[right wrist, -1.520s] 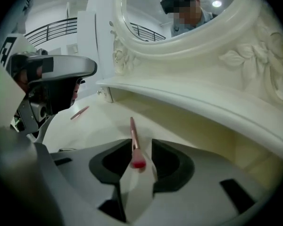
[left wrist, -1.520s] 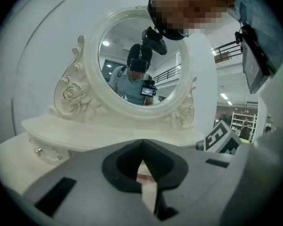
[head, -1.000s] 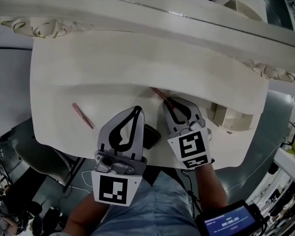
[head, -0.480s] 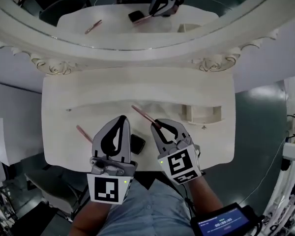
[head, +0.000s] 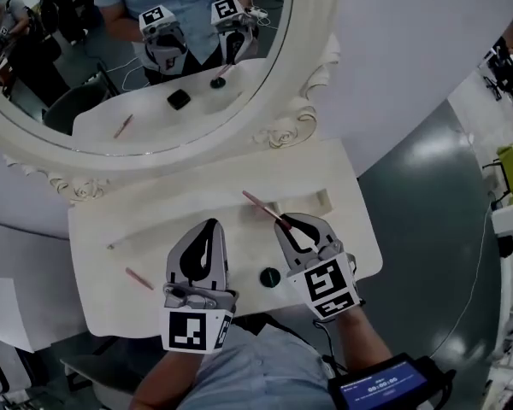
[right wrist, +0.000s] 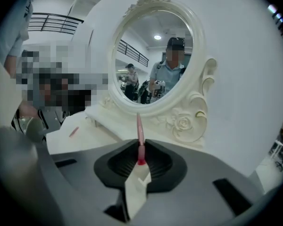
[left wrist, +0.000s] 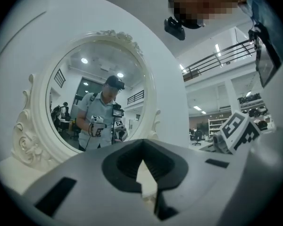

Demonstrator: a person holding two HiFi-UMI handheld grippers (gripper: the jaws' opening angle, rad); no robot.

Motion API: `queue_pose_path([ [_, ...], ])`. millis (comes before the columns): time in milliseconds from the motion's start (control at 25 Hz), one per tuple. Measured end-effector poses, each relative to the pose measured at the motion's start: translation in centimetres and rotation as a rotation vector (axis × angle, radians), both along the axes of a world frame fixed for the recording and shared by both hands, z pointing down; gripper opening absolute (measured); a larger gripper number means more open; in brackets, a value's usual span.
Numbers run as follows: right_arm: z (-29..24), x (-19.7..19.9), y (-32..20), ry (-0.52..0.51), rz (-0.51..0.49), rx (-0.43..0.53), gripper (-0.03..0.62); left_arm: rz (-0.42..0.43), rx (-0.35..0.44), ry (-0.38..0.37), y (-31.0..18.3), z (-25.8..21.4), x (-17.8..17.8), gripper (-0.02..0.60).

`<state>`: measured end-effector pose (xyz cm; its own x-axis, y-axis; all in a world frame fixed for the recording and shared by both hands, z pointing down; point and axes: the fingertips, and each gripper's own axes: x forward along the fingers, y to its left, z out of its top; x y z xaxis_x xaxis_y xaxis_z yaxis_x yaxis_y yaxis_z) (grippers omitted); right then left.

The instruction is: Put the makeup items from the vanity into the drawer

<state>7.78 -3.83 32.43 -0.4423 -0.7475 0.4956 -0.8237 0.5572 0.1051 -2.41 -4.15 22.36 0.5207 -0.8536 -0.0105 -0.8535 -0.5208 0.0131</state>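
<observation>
White vanity bench (head: 179, 207) under an oval mirror (head: 111, 67): right gripper (head: 291, 222) pinches a pink pencil (head: 261, 205) over it; left gripper (head: 207, 227) seems closed, empty (a second pink pencil (head: 138, 278) lies near the bench's left edge).

I count two grippers on my feed: the left gripper (head: 208, 225) and the right gripper (head: 284, 221). Pink pencils come to two: one pink pencil (head: 260, 203) in the right gripper's jaws near the centre of the head view, and the other pencil (head: 139, 278) lying at eight o'clock on the tabletop. I see one black round compact (head: 269, 276) at six o'clock, one vanity (head: 231, 173), one oval mirror (head: 111, 67) at eleven o'clock, and one small drawer (head: 321, 200) towards three o'clock. One lit screen (head: 385, 389) shows at five o'clock.
</observation>
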Motion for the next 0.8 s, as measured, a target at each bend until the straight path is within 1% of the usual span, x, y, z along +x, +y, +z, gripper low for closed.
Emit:
queue_pose_path([
  [160,-0.2,2.8,-0.3,0.021,0.065,0.001,0.04,0.04,0.001,-0.001,-0.9,0.1,1.2,0.0],
  [280,-0.1,4.7,-0.8,0.028,0.103,-0.015,0.04,0.069,-0.012,0.004,-1.9,0.3,2.0,0.0],
  [360,0.0,5.9,-1.0,0.037,0.12,-0.034,0.04,0.088,-0.042,0.021,-2.6,0.5,2.7,-0.002],
  [480,0.8,7.4,-1.0,0.059,0.13,-0.057,0.04,0.113,-0.113,0.046,-3.2,1.4,3.6,0.0],
  [560,2.0,8.5,-1.1,0.079,0.114,-0.074,0.04,0.1,-0.139,0.056,-3.6,2.2,3.8,0.0],
  [800,5.9,10.6,-0.1,0.128,-0.069,-0.145,0.04,0.027,-0.092,-0.021,-3.8,3.4,4.6,0.0],
])
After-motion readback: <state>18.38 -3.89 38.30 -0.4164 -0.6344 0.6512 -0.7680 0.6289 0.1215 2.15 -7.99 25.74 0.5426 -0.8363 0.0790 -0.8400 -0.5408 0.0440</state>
